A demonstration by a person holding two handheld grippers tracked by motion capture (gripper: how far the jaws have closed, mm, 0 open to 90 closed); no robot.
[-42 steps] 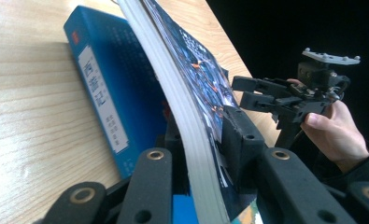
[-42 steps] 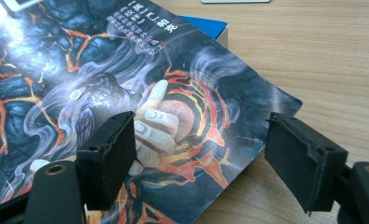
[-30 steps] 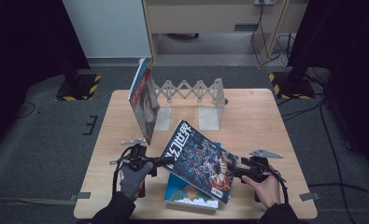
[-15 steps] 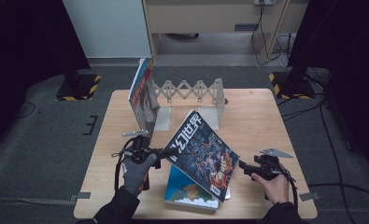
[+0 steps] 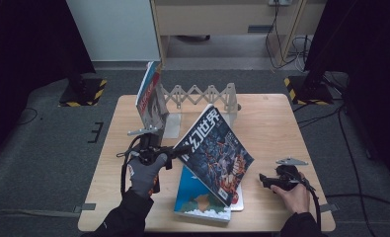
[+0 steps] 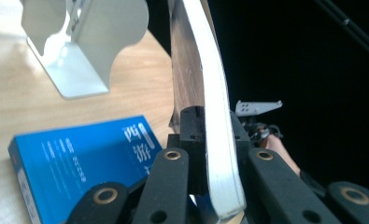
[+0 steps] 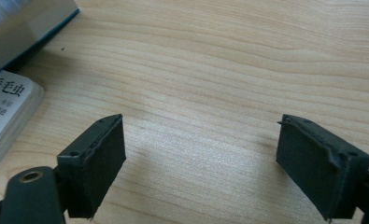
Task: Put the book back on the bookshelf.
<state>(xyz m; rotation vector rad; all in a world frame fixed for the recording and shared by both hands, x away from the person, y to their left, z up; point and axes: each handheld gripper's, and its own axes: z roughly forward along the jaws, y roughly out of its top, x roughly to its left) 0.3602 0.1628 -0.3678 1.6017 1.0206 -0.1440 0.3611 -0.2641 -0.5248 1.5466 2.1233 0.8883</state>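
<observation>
A dark-covered magazine (image 5: 214, 153) hangs tilted above the table, its left edge raised. My left gripper (image 5: 175, 150) is shut on that edge. In the left gripper view the magazine's white page edge (image 6: 215, 116) runs up between the pads of my left gripper (image 6: 210, 154). Under it lie a blue book (image 5: 197, 197) and a white book (image 5: 238, 202). My right gripper (image 5: 264, 181) rests low at the right, apart from the magazine. In the right gripper view my right gripper (image 7: 201, 158) has just been opening, with only bare wood between its pads.
An accordion book rack (image 5: 202, 96) with metal bookends (image 6: 88, 46) stands at the table's back. Another magazine (image 5: 148, 96) stands upright at its left end. The blue book (image 6: 79, 158) lies flat below the left gripper. A white book corner (image 7: 4, 107) lies left of the right gripper.
The left gripper has risen and tipped the magazine up more steeply. The right gripper has drawn away from the magazine's right corner toward the right, and its jaws stand wider.
</observation>
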